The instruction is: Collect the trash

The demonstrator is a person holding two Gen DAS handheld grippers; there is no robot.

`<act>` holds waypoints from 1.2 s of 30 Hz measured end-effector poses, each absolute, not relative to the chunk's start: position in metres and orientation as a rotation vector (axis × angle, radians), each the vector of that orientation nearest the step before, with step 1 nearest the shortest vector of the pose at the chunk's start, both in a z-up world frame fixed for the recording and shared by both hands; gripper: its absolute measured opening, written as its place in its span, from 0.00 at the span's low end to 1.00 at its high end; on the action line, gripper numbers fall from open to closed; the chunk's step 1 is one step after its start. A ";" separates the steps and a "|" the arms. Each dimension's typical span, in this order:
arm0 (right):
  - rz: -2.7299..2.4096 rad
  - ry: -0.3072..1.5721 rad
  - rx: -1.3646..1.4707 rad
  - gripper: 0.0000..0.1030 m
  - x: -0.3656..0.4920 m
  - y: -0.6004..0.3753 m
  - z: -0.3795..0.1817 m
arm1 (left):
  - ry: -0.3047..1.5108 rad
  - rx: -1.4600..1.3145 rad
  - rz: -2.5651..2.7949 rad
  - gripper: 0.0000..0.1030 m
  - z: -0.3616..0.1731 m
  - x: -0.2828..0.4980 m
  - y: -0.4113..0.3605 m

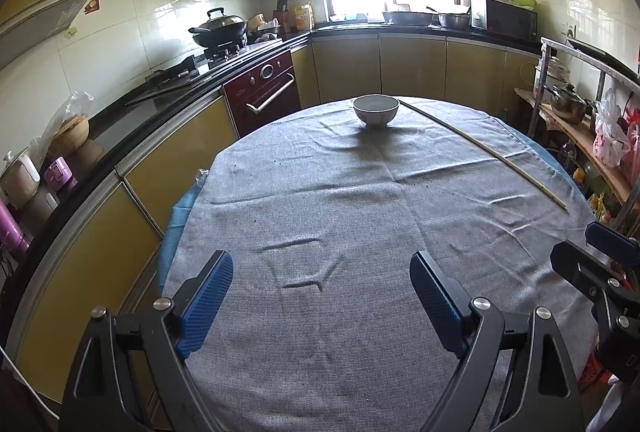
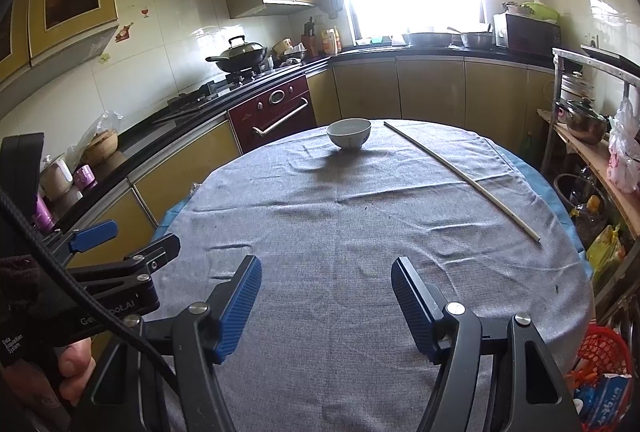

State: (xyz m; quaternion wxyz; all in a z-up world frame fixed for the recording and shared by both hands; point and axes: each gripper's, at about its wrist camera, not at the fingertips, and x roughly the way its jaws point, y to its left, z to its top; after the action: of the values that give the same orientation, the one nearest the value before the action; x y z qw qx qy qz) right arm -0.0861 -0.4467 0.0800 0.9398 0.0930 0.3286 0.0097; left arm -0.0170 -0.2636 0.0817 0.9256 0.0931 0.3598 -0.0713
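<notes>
While the bowl (image 1: 375, 110) sits near the table's (image 1: 280, 192) far edge, grey cloth lies bare.

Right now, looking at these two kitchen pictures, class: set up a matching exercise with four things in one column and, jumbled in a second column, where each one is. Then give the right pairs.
Things:
1. bowl
2. long thin stick
3. wok with lid
4. left tongs

Places:
A. on the stove, at the left wall
B. open over the near part of the grey cloth, holding nothing
C. upright at the far edge of the table
D. lying flat on the cloth, right of the bowl, running towards the near right edge

Pairs: 1-C, 2-D, 3-A, 4-B
</notes>
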 end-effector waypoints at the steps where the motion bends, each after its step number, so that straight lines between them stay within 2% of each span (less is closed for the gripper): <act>1: 0.019 0.671 0.189 0.69 -0.086 -0.447 0.080 | 0.738 0.193 -0.147 0.88 0.081 -0.017 -0.264; 36: 0.008 0.691 0.210 0.69 -0.084 -0.452 0.072 | 0.754 0.203 -0.161 0.88 0.074 -0.013 -0.265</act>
State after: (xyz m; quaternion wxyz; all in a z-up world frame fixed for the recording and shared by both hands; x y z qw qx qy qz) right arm -0.0842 -0.4515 0.0716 0.9356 0.1028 0.3379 0.0039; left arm -0.0135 -0.2655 0.0743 0.9216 0.0990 0.3671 -0.0781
